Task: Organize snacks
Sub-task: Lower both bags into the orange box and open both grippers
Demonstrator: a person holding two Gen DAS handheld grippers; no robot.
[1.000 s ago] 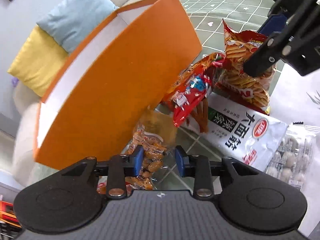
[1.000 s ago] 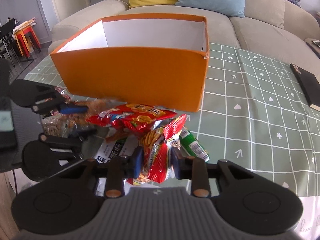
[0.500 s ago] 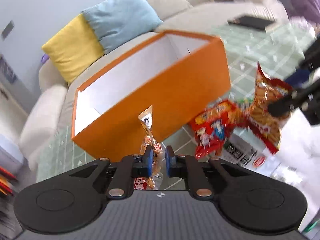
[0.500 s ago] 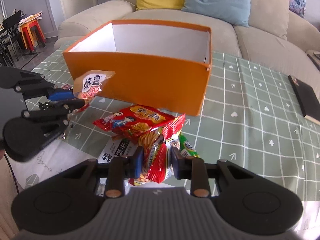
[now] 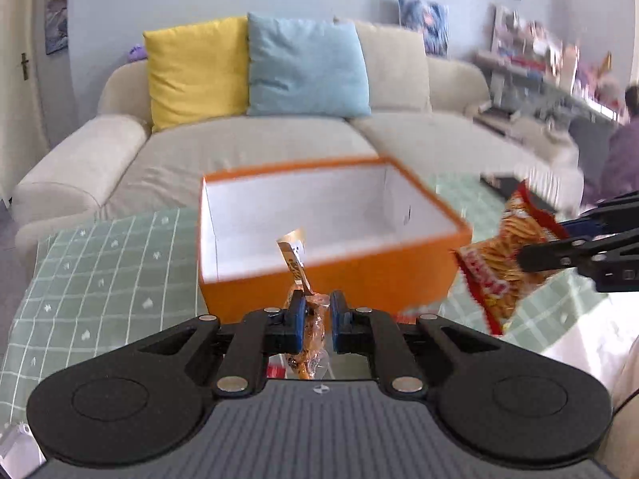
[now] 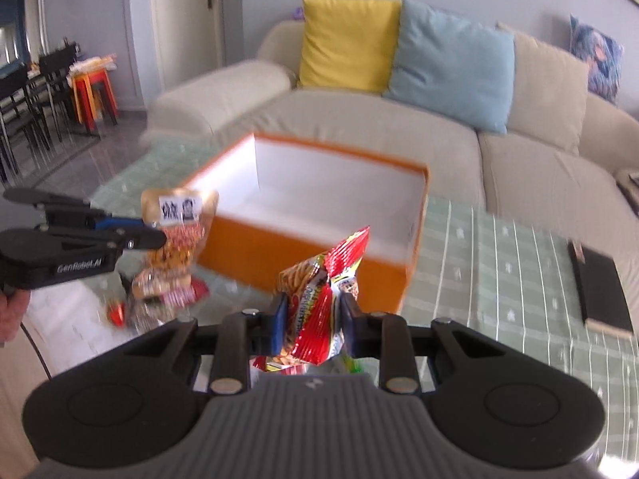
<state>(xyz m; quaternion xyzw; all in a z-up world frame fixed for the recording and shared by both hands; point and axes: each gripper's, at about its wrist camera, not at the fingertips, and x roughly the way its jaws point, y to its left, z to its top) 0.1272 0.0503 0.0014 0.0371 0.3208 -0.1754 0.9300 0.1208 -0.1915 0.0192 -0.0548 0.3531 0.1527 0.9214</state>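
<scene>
My left gripper [image 5: 317, 321] is shut on a clear orange snack packet [image 5: 307, 333] and holds it up in front of the near wall of the open orange box [image 5: 359, 279]. The packet also shows in the right wrist view [image 6: 175, 247], hanging from the left gripper [image 6: 153, 231]. My right gripper [image 6: 313, 319] is shut on a red crisp bag [image 6: 319, 315] raised before the box [image 6: 383, 275]. The bag [image 5: 507, 263] shows in the left wrist view, right of the box. The box's white inside looks empty.
The box stands on a green checked tablecloth [image 6: 499, 279]. A black notebook [image 6: 599, 291] lies at the right. More snack packets [image 6: 120, 313] lie low on the table, blurred. A beige sofa [image 5: 239, 151] with yellow and blue cushions stands behind.
Both grippers have lifted their snacks off the table and risen toward the box's rim. The left gripper closed on its packet a second ago and has swung to face the box.
</scene>
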